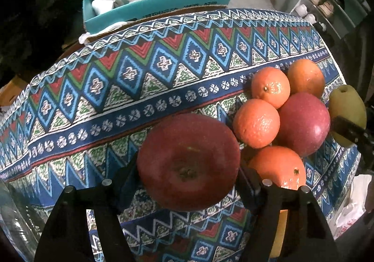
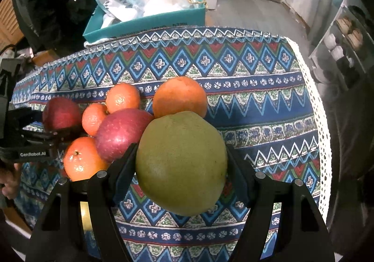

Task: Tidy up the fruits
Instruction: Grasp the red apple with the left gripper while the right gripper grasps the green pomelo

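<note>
My left gripper (image 1: pixel 188 168) is shut on a large dark red apple (image 1: pixel 188 161), held just above the patterned tablecloth (image 1: pixel 116 98). To its right lies a cluster: several oranges (image 1: pixel 256 123) and a second red apple (image 1: pixel 303 123). My right gripper (image 2: pixel 181 163) is shut on a green pear (image 2: pixel 181 162), held above the cloth beside the cluster. In the right wrist view the cluster's red apple (image 2: pixel 122 133) and oranges (image 2: pixel 180 96) lie left of the pear, and the left gripper with its apple (image 2: pixel 61 113) shows at far left. The pear also shows at the left wrist view's right edge (image 1: pixel 348 110).
A teal box (image 2: pixel 149 21) with white bags stands behind the table's far edge. A shoe rack (image 2: pixel 346 35) stands at the right, past the cloth's lace edge (image 2: pixel 323 121). A white plastic bag (image 1: pixel 350 210) lies low at the right. A glass rim (image 1: pixel 14 220) shows at lower left.
</note>
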Available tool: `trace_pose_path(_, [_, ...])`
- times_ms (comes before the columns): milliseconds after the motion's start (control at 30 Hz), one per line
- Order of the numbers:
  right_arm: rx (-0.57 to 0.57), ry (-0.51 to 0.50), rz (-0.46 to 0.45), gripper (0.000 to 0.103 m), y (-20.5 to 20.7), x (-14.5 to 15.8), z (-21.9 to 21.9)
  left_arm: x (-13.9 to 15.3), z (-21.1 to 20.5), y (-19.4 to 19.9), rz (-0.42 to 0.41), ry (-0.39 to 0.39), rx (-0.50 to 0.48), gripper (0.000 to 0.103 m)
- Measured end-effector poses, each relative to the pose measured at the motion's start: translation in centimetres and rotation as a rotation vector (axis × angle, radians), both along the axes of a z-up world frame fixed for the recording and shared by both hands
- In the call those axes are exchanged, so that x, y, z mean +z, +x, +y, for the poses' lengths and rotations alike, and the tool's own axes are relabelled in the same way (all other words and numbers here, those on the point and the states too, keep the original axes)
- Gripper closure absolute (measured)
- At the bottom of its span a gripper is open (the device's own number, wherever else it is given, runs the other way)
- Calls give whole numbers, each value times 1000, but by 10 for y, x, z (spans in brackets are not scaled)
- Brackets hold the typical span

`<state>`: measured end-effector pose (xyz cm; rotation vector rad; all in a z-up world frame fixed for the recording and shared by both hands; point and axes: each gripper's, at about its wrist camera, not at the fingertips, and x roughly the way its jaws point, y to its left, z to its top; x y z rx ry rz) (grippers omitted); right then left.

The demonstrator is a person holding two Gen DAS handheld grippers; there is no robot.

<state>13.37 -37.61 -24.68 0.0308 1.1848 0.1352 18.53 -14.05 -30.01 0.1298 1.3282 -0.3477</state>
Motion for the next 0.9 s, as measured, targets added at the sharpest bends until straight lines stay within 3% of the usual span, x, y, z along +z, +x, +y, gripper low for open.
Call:
trace_pose_path(467, [37,9,-66,30,-6,25,23,32,23,-29,-83,-7,50,28])
trace_pose_path(900, [94,25,-147,30,-13,62,54,81,55,-59,-160,-37,93,28])
